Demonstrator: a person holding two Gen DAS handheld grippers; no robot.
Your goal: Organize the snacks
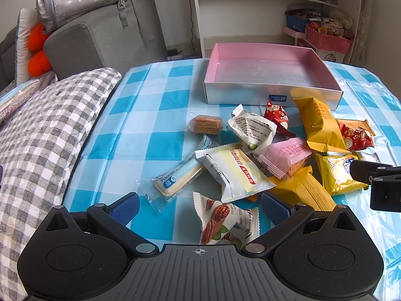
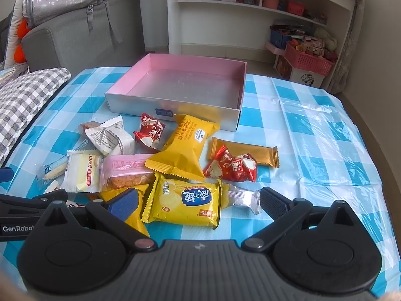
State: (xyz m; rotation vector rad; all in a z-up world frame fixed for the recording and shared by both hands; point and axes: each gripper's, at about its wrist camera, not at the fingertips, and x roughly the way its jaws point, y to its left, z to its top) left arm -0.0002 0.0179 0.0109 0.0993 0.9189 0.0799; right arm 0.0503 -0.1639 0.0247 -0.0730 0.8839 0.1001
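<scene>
A pile of wrapped snacks lies on the blue-checked table in front of a shallow pink-lined box [image 1: 270,75], which holds nothing; the box also shows in the right wrist view [image 2: 180,85]. My left gripper [image 1: 200,208] is open, its fingers on either side of a white nut packet [image 1: 223,223]. My right gripper [image 2: 198,203] is open around a yellow chip bag [image 2: 185,203], with a silver wrapper [image 2: 244,198] beside it. The right gripper shows at the right edge of the left wrist view [image 1: 376,178].
Other snacks include a big yellow packet [image 2: 183,150], red candies [image 2: 231,168], a pink packet [image 2: 125,168], a white-yellow packet [image 1: 238,173] and a wafer stick [image 1: 175,180]. A grey-checked cushion [image 1: 45,135] lies left. Shelves and a pink basket [image 2: 308,59] stand behind.
</scene>
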